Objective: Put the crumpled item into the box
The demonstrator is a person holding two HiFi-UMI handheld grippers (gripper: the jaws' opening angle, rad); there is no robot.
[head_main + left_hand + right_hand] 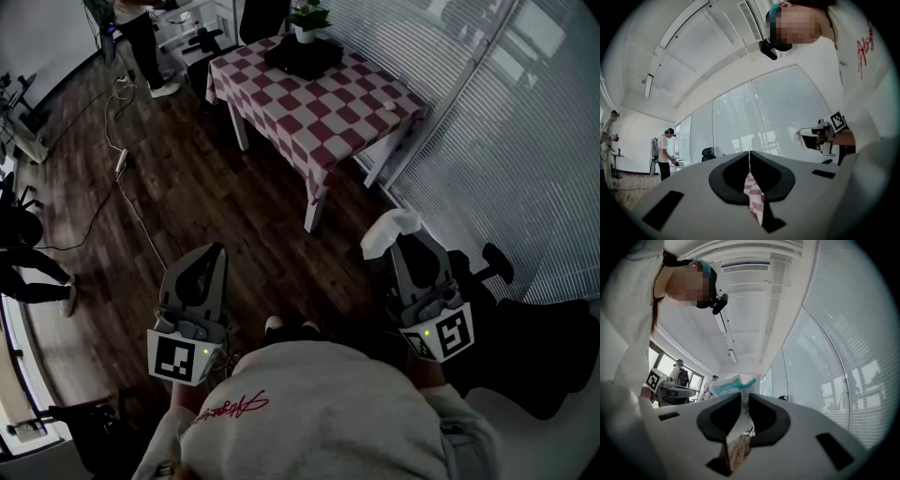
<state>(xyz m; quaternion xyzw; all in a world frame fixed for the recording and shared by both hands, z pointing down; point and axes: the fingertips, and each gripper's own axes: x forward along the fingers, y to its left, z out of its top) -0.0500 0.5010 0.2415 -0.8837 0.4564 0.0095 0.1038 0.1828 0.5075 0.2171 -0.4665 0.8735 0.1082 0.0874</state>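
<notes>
Two grippers show in the head view. The left gripper [216, 253] is at 7 o'clock and empty. The right gripper [406, 240] is at 5 o'clock with a white crumpled wad [386, 231] at its tips. At 12 o'clock, well apart from both, we see a red-and-white checked table [328, 117]. On it is a black low box [302, 58], which we take as the target, with a green plant in a white pot [307, 21] just behind. A white cable [131, 202] runs over the dark wood floor [216, 187] at 10 o'clock.

Left gripper view: the left gripper [750, 157] has its jaws pressed together on nothing. The wad [794, 131] shows at 2 o'clock.

Right gripper view: the right gripper [743, 397] pinches the wad [729, 386], most of which bulges past the tips.

Risks, as we judge them:
- The hold looks like an edge only, so a swing on the way over may shake the wad loose onto the floor.
- The pot is close to the box, and a careless reach may knock it.
- The cable could catch a foot.
</notes>
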